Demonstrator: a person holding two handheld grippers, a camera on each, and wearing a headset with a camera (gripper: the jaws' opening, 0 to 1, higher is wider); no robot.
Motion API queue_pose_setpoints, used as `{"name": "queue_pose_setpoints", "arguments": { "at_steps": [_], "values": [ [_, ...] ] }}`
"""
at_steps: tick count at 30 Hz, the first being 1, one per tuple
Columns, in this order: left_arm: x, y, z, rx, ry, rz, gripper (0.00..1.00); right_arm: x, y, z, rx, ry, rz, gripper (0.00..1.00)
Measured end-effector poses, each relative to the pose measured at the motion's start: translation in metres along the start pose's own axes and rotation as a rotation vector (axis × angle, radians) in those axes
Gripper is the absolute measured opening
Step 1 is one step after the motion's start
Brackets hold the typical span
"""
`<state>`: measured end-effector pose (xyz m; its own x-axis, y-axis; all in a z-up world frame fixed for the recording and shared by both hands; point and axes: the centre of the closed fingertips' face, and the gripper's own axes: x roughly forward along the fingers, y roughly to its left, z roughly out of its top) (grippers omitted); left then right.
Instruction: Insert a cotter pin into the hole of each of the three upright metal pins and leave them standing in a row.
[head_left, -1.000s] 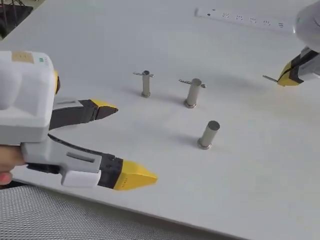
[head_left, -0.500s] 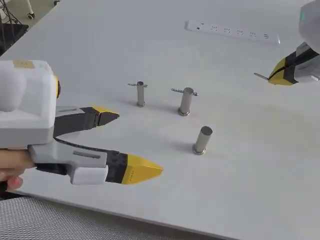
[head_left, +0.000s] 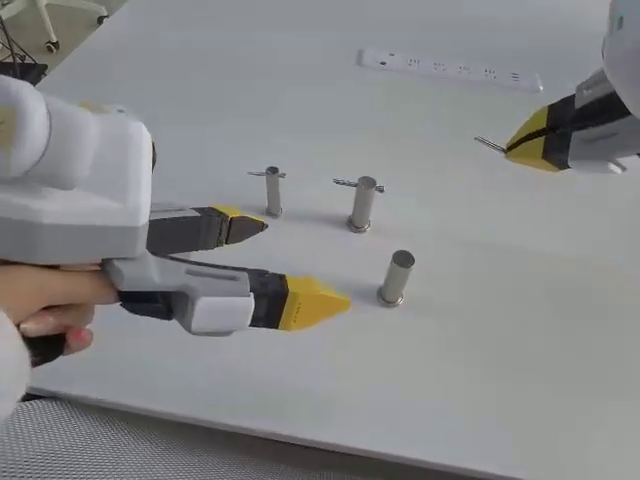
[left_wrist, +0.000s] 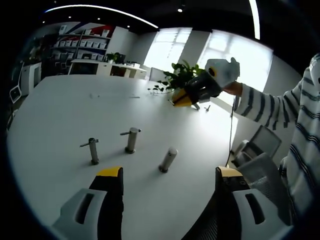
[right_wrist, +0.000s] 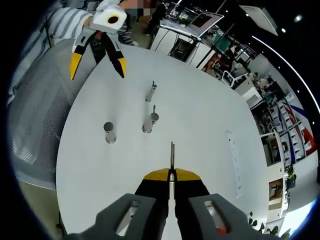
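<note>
Almost there: the bare metal pin (head_left: 397, 277) stands upright nearest the worktop's (head_left: 300, 400) front edge, out of line with the two fitted metal pins (head_left: 362, 203) behind it. The last cotter pin (head_left: 489, 145) juts from the pinching jaws of the right gripper (head_left: 510, 151), aloft toward the right edge. Ideally the left gripper (head_left: 306, 262), jaws spread just beside the bare pin, would steady it low on the shaft so the cotter pin enters level and square to the hole, too small to make out.

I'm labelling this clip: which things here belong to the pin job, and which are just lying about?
Job: left metal pin and middle metal pin, both pinned; bare metal pin; cotter pin in right gripper; open left gripper.
Lying about: power strip.
</note>
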<state>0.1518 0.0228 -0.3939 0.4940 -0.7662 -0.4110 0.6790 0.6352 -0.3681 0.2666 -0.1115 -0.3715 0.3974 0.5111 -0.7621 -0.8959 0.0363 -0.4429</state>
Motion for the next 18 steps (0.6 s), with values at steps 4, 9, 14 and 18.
{"name": "queue_pose_setpoints", "arguments": {
  "at_steps": [4, 9, 14, 18],
  "values": [
    [0.005, 0.001, 0.006, -0.003, -0.009, -0.003, 0.69, -0.007, 0.008, 0.017, -0.021, -0.037, -0.024, 0.00],
    [0.015, -0.001, 0.016, -0.008, -0.024, -0.016, 0.63, -0.009, 0.020, 0.034, -0.037, -0.081, -0.043, 0.00],
    [0.024, -0.003, 0.025, -0.027, -0.042, -0.020, 0.55, -0.005, 0.034, 0.043, -0.041, -0.102, -0.050, 0.00],
    [0.031, -0.006, 0.033, -0.064, -0.053, -0.026, 0.51, 0.000, 0.045, 0.051, -0.058, -0.117, -0.066, 0.00]
  ]
}}
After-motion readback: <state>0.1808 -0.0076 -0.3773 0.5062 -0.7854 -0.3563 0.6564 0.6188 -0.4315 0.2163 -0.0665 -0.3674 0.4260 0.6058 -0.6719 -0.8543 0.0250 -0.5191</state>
